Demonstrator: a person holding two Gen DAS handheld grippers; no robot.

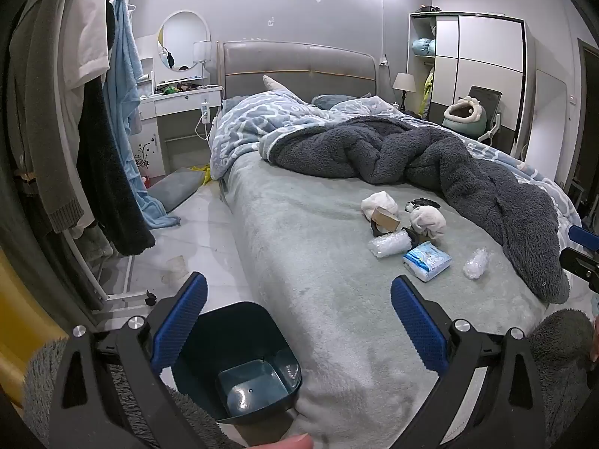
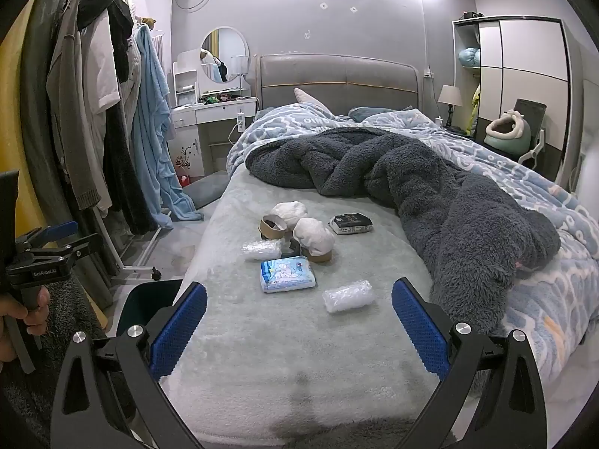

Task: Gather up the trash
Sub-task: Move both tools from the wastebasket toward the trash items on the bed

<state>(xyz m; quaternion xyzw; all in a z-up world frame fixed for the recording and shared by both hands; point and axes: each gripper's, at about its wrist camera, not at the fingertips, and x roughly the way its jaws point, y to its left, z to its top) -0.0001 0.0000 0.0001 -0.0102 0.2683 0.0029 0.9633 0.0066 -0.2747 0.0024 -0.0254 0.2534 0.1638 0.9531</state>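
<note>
Trash lies on the grey-green bed (image 2: 284, 336): a clear bubble-wrap roll (image 2: 348, 295), a second roll (image 2: 261, 250), a blue tissue pack (image 2: 287, 274), two white crumpled wads (image 2: 313, 235), cardboard tape cores (image 2: 272, 226) and a black box (image 2: 351, 223). The same pile shows in the left wrist view (image 1: 408, 232). A dark blue bin (image 1: 243, 366) stands on the floor at the bed's left corner, empty inside. My left gripper (image 1: 297, 329) is open above the bin and bed edge. My right gripper (image 2: 299, 333) is open and empty, short of the nearest roll.
A dark fleece blanket (image 2: 430, 187) and patterned duvet (image 2: 543, 280) cover the bed's right half. A clothes rack (image 2: 105, 131) with hanging garments stands left, on wheels. A dressing table (image 2: 213, 108) and wardrobe (image 2: 524, 75) are at the back.
</note>
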